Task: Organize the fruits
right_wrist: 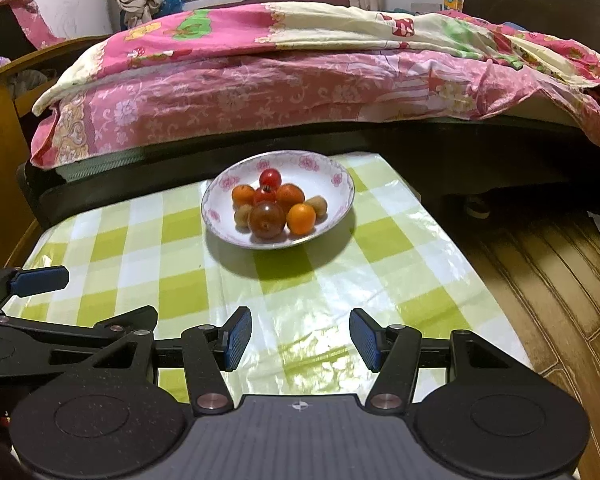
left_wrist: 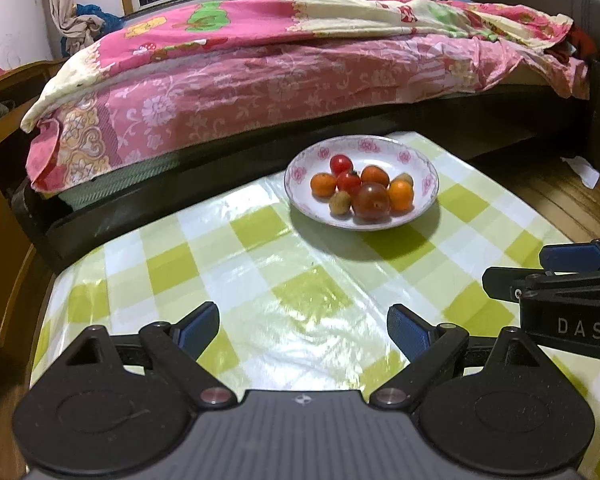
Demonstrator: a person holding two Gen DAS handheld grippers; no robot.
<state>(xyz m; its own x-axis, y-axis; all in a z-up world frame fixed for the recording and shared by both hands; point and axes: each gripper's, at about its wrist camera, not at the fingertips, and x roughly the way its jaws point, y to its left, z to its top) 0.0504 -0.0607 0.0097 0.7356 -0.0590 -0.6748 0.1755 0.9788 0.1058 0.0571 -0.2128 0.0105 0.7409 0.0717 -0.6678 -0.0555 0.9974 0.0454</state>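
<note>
A white floral plate (left_wrist: pixel 420 156) (right_wrist: pixel 324 172) stands at the far end of the table and holds several fruits: a large dark red tomato (left_wrist: pixel 371 201) (right_wrist: pixel 266 220), small red tomatoes (left_wrist: pixel 341 164) (right_wrist: pixel 270 178), oranges (left_wrist: pixel 401 195) (right_wrist: pixel 301 219) and small kiwis (left_wrist: pixel 339 203) (right_wrist: pixel 316 205). My left gripper (left_wrist: pixel 303 332) is open and empty above the near part of the table. My right gripper (right_wrist: pixel 300 338) is open and empty too, level with the left one; it shows in the left wrist view (left_wrist: pixel 572 268) at the right edge.
The table wears a green and white checked plastic cloth (left_wrist: pixel 260 272) (right_wrist: pixel 140 248). A bed with a pink floral quilt (left_wrist: pixel 260 72) (right_wrist: pixel 300 72) runs right behind the table. Wooden floor (right_wrist: pixel 548 280) lies to the right, wooden furniture (left_wrist: pixel 4 152) to the left.
</note>
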